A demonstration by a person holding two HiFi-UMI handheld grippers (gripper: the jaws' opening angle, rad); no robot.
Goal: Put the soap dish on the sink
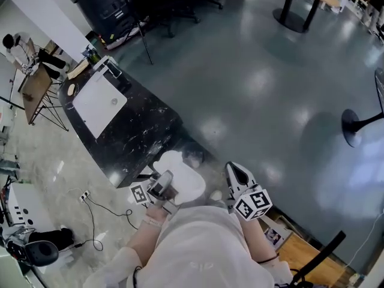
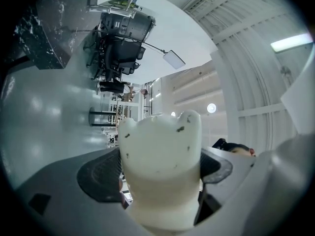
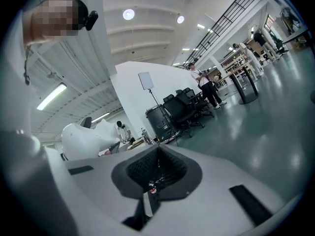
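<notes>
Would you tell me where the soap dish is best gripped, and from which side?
By its narrow end, coming from the person's side, as the left gripper has it. On the soap dish that end looks slim enough to sit between the pads, which press on its two sides. The wider scalloped end juts out past the jaws, probably free to be set down first.
</notes>
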